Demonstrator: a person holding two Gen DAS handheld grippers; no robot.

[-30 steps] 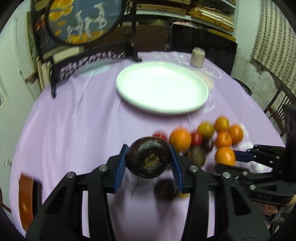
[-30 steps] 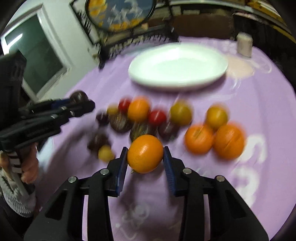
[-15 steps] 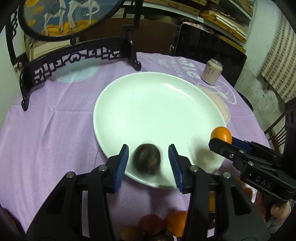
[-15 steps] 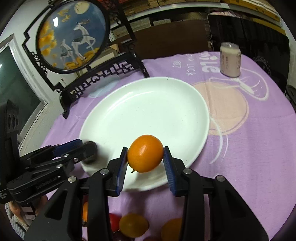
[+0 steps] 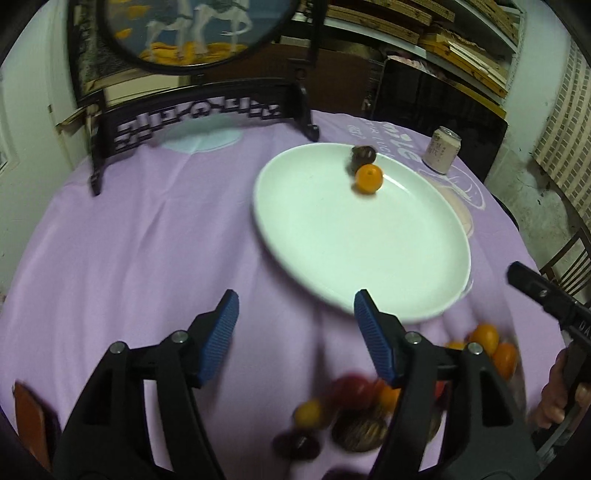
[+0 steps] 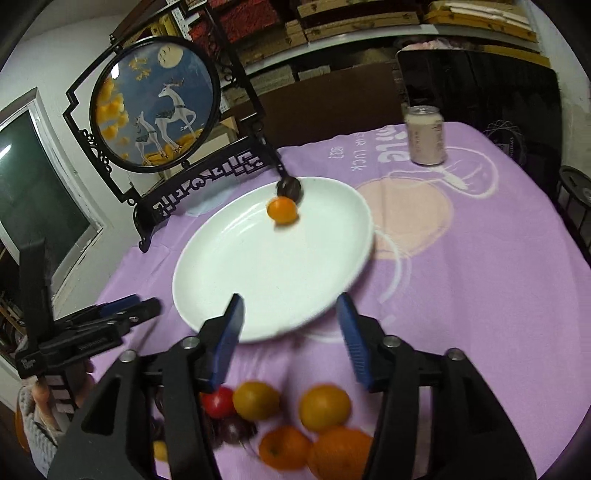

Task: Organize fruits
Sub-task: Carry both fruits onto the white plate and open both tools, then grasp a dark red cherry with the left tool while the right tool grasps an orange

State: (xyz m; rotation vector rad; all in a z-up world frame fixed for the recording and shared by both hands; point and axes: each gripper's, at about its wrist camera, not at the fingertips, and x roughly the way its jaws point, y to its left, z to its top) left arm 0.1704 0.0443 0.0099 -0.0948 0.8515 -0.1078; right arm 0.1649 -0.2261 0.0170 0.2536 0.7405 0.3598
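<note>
A white plate (image 5: pixel 332 258) (image 6: pixel 258 288) lies on the purple tablecloth. On its far side sit an orange (image 5: pixel 368 178) (image 6: pixel 282 210) and a dark brown fruit (image 5: pixel 362 155) (image 6: pixel 289 187), touching each other. My left gripper (image 5: pixel 295 332) is open and empty, just short of the plate's near rim. My right gripper (image 6: pixel 290 328) is open and empty over the plate's near rim. A blurred pile of oranges, red and dark fruits (image 5: pixel 354 417) (image 6: pixel 295 424) lies on the cloth beneath both grippers.
A black carved stand with a round deer picture (image 6: pixel 155 107) (image 5: pixel 192 33) stands behind the plate. A drink can (image 6: pixel 424 134) (image 5: pixel 441 149) stands at the far right. The left gripper shows in the right wrist view (image 6: pixel 122 310); the right gripper in the left wrist view (image 5: pixel 546 295).
Both grippers opened and let go: the dark fruit and the orange now lie on the plate's far side. Both grippers have pulled back toward the fruit pile.
</note>
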